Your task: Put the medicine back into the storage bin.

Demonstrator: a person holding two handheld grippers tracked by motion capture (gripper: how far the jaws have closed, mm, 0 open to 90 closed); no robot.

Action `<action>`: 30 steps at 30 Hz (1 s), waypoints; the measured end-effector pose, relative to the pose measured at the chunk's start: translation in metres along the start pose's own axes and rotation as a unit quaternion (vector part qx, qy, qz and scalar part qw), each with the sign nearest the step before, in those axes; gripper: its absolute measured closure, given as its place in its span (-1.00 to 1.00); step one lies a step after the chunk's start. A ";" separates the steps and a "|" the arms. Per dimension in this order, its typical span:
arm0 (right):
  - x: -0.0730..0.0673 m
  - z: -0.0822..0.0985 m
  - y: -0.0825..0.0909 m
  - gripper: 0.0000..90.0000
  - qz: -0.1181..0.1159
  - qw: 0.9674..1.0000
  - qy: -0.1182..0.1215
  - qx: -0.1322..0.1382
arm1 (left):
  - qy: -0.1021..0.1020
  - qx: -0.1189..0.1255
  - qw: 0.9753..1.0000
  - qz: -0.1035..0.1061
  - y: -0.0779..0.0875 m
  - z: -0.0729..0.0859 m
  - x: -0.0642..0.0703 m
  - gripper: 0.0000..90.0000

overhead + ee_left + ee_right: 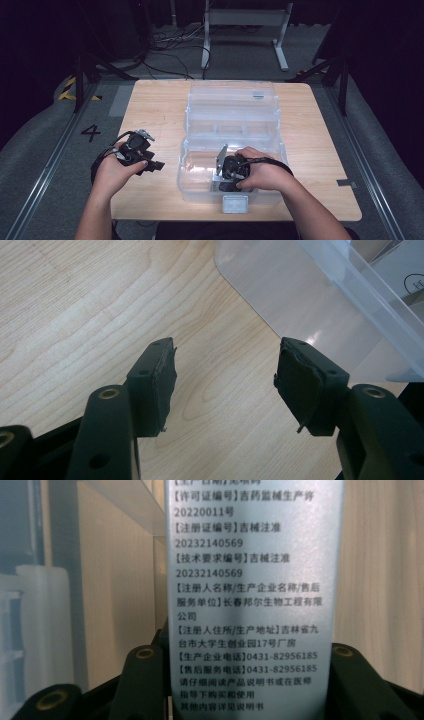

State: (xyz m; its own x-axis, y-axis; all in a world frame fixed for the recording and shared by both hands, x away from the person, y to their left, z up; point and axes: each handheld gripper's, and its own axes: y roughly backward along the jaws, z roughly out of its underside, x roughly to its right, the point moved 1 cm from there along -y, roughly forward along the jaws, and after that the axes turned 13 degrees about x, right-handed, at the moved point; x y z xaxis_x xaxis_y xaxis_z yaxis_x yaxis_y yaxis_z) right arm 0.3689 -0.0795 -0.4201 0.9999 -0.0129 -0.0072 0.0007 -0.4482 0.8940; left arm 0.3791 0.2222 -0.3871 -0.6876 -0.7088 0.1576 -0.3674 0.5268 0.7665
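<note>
**Q:** Table (150, 100) of pale wood, largest of all. On it a clear plastic case (192, 187), opened up in tiers, upper trays (230, 125) swung back toward the far edge. Why opened so?

**R:** Probably to free the deep bottom bin for loading. Right gripper (227, 176) lowered inside that bin, near the front wall.

**Q:** Holding what?

**R:** Silvery packet (252, 575) printed with rows of text, clamped between the jaws and standing lengthwise away from the camera. Gripped by one end, likely so as to slide down flat past the walls. Whether touching the bin floor, cannot tell.

**Q:** And the other side?

**R:** Left gripper (156, 165) out over bare wood, just beside the case's left wall. Jaws apart, pads (160, 380) with nothing between them. Seemingly parked clear, ready to steady the case if needed.

**Q:** Anything in the way?

**R:** Clear walls tight around the right hand, so little room to turn. Smaller: white latch (234, 203) at the front rim, just below the right wrist, a possible snag on the way out. Beyond the table, cables (170, 45) and a stand's legs (280, 50) on the floor, well apart from the work.
</note>
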 end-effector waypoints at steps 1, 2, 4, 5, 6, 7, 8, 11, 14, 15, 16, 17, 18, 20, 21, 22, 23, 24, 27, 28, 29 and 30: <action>0.000 0.000 0.000 0.25 -0.001 1.000 0.003 -0.004 | 0.000 0.000 1.000 0.000 0.000 0.000 0.000 -0.09; -0.001 -0.001 -0.001 0.25 0.000 1.000 0.002 -0.004 | 0.000 0.000 1.000 0.000 0.000 0.000 0.000 -0.09; 0.000 -0.001 -0.002 0.25 -0.003 1.000 0.004 -0.006 | 0.000 0.000 1.000 0.000 0.000 0.000 0.000 -0.09; -0.001 -0.001 -0.002 0.24 -0.001 1.000 -0.001 -0.008 | 0.000 0.000 1.000 0.000 0.000 0.000 0.000 -0.09; -0.001 -0.001 -0.002 0.24 -0.002 1.000 -0.002 -0.009 | -0.003 0.000 1.000 0.000 0.001 0.000 -0.001 -0.09; -0.001 -0.001 -0.003 0.23 -0.001 1.000 -0.005 -0.007 | -0.002 0.000 1.000 0.001 0.001 0.000 -0.001 -0.09; -0.001 -0.001 -0.003 0.22 -0.003 1.000 -0.011 -0.008 | -0.001 0.000 1.000 0.001 0.001 0.000 -0.001 -0.09; 0.000 0.000 -0.003 0.16 -0.008 1.000 -0.011 -0.005 | 0.000 0.000 1.000 0.001 0.001 0.000 -0.001 -0.09; 0.000 -0.001 0.000 0.11 -0.010 1.000 -0.009 0.004 | -0.002 -0.001 1.000 0.000 0.000 0.000 -0.001 -0.09; 0.000 -0.001 0.001 0.11 -0.008 1.000 -0.008 0.007 | -0.001 -0.001 1.000 0.001 0.000 0.000 -0.001 -0.09; 0.000 -0.001 0.002 0.10 -0.011 1.000 -0.007 0.008 | -0.001 0.000 1.000 0.001 0.000 0.000 -0.001 -0.09; 0.000 -0.001 0.004 0.09 -0.010 1.000 -0.007 0.009 | -0.002 0.000 1.000 0.001 0.000 0.000 -0.001 -0.09; 0.000 0.000 0.006 0.09 -0.011 1.000 -0.008 0.012 | -0.002 0.000 1.000 0.001 0.000 0.000 -0.001 -0.09; 0.000 0.000 0.010 0.07 -0.010 1.000 -0.009 0.016 | 0.001 0.000 1.000 0.001 0.000 0.000 -0.001 -0.09; 0.000 0.000 0.013 0.07 -0.011 1.000 -0.010 0.019 | 0.001 0.000 1.000 0.001 0.000 0.000 -0.001 -0.09; 0.000 0.000 0.016 0.06 -0.009 1.000 -0.007 0.019 | 0.001 0.000 1.000 0.001 0.000 0.000 -0.001 -0.09; 0.000 0.000 0.016 0.06 -0.009 1.000 -0.007 0.019 | 0.001 -0.001 1.000 0.001 0.000 0.000 -0.001 -0.09; -0.001 0.001 0.022 0.03 -0.001 1.000 -0.009 0.026 | 0.000 0.000 1.000 0.001 -0.001 -0.001 -0.002 -0.09; -0.001 0.003 0.028 0.02 0.001 0.999 -0.013 0.035 | -0.002 -0.003 1.000 0.002 -0.002 -0.002 -0.002 -0.10; -0.001 0.006 0.034 0.02 0.006 0.999 -0.018 0.042 | -0.002 -0.006 1.000 0.002 -0.003 -0.003 -0.002 -0.11; -0.001 0.006 0.034 0.02 0.006 0.999 -0.018 0.042 | -0.002 -0.006 1.000 0.002 -0.003 -0.003 -0.002 -0.11; 0.000 0.007 0.037 0.02 0.009 0.999 -0.020 0.045 | -0.002 -0.007 1.000 0.001 -0.003 -0.003 -0.002 -0.11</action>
State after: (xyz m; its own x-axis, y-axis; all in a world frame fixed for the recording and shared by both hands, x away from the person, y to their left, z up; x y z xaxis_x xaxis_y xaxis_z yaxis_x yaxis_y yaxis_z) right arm 0.3684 -0.1023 -0.3905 0.9984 -0.0557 -0.0108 -0.0201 -0.5256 0.8505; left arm 0.3839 0.2204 -0.3880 -0.6916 -0.7051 0.1565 -0.3574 0.5224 0.7742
